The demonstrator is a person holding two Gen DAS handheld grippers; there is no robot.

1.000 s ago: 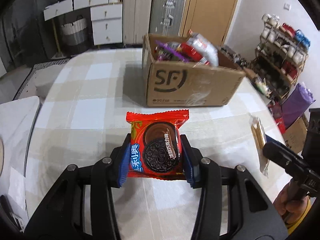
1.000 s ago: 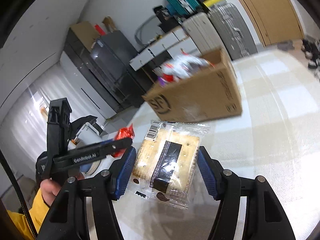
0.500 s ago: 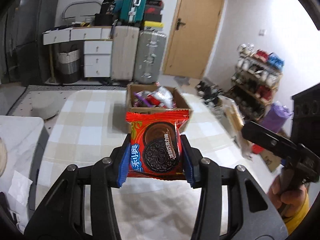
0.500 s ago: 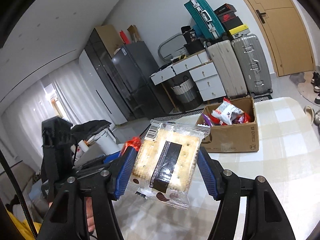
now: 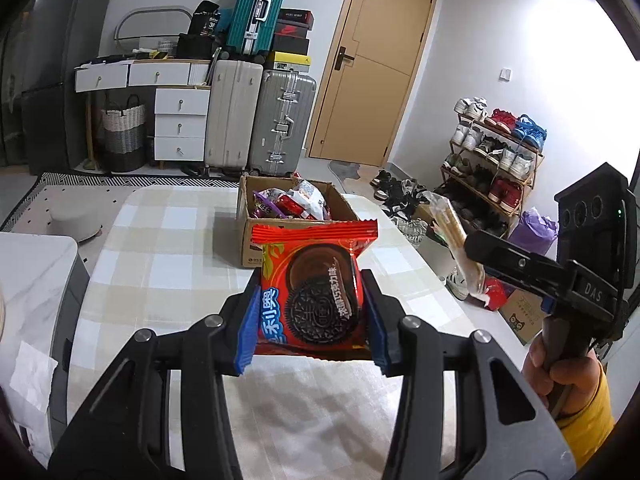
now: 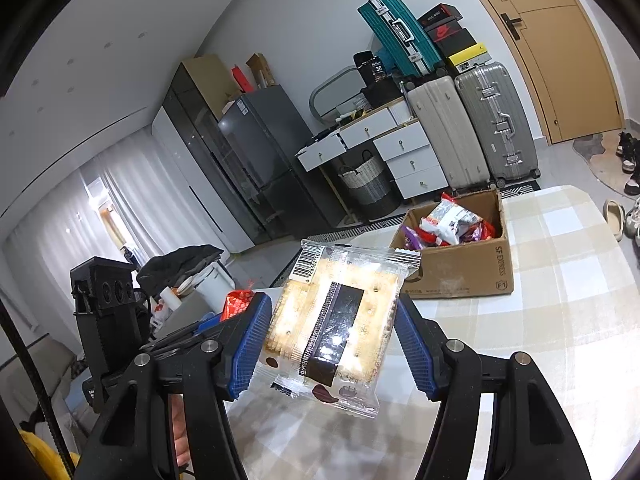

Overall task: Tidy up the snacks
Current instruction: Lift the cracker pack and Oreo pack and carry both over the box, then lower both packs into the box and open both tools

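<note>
In the left wrist view, the left gripper [image 5: 312, 320] fills the lower centre of the frame, its blue pads pinching a red cookie pack [image 5: 314, 292] by its two sides. The pack stands upright, face to the camera, held in the air above the checked table [image 5: 160, 248]. At the right edge, a hand [image 5: 560, 376] in a yellow sleeve [image 5: 586, 412] grips the black handle of the right gripper [image 5: 470, 258], which reaches in toward mid-frame with a clear cracker pack [image 5: 452, 228] seen edge-on.

In the right wrist view, the right gripper sits at lower centre, its pads closed on the sides of the cracker pack, which is tilted, barcode at its upper left corner, a black label down its middle. The pack hangs clear of the table. At lower left of that frame the left gripper shows side-on, with a corner of the red pack peeking past the blue pad.

Farther back on the table, at frame centre in the left view and right of centre in the right view, stands an open box [image 5: 256, 240] with snack packs [image 5: 298, 202] piled inside. Beyond the table stand suitcases [image 5: 256, 120] and white drawers [image 5: 180, 120] at upper centre, a door [image 5: 372, 64] to their right, and a shoe rack [image 5: 492, 156] at mid right.
</note>
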